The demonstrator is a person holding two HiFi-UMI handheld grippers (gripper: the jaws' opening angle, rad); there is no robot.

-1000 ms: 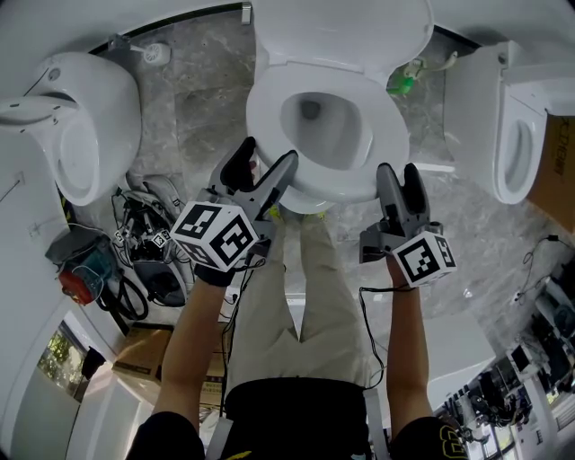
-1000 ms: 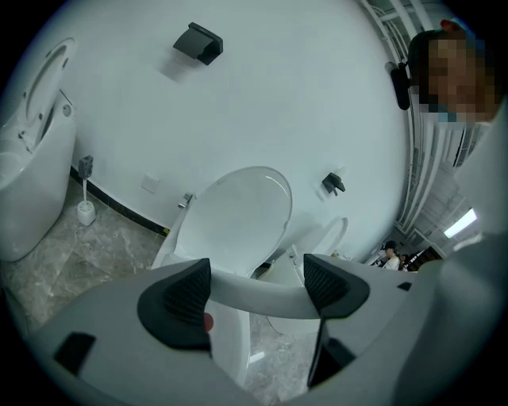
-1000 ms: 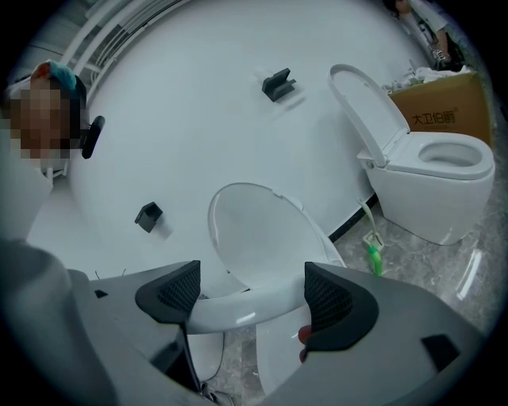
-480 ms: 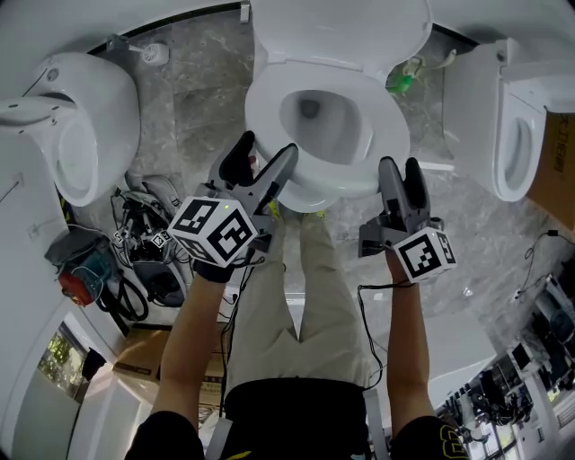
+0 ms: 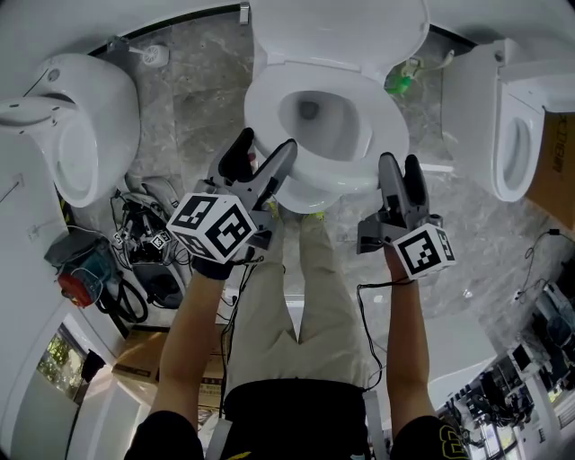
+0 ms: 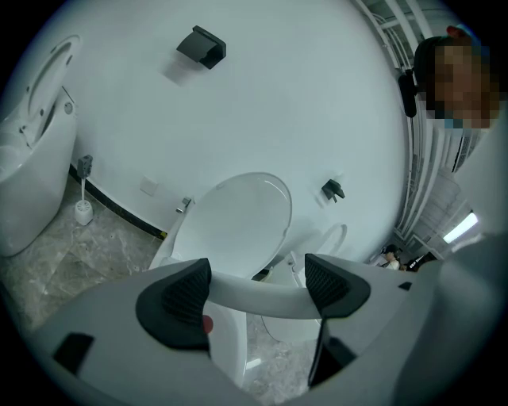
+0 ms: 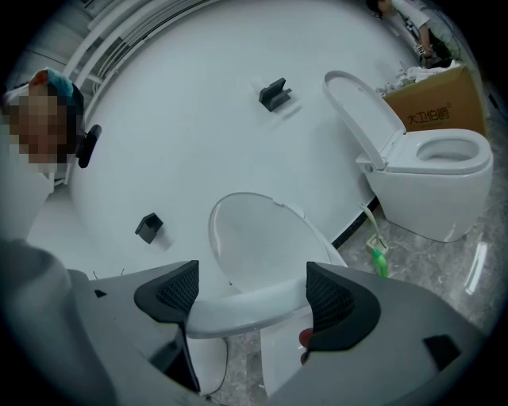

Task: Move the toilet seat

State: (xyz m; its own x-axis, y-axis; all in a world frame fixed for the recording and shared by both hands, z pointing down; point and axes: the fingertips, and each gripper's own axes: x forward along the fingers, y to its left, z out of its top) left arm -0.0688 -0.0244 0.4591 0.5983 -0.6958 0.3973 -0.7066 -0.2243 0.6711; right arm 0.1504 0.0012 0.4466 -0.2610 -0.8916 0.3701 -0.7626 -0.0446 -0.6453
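A white toilet stands in front of me with its lid (image 5: 341, 27) tipped up against the wall and its white seat (image 5: 260, 112) over the bowl. My left gripper (image 5: 260, 154) is at the seat's front left rim, one finger overlapping the rim. My right gripper (image 5: 401, 172) is at the front right rim, just under its edge. In the left gripper view the seat's front rim (image 6: 262, 298) runs as a white band across the gap between the wide-apart pads of that gripper (image 6: 255, 285). The right gripper (image 7: 252, 295) shows the same band (image 7: 238, 311), with the lid (image 7: 262, 246) behind it.
A second toilet (image 5: 81, 126) stands to the left and a third (image 5: 503, 135) to the right beside a cardboard box (image 5: 555, 171). A toilet brush (image 5: 154, 54) and a green bottle (image 5: 402, 83) sit by the wall. Cables and bags (image 5: 135, 256) lie at the left.
Both grippers have crept a little forward toward the seat's front rim. The jaws stay as wide apart as before.
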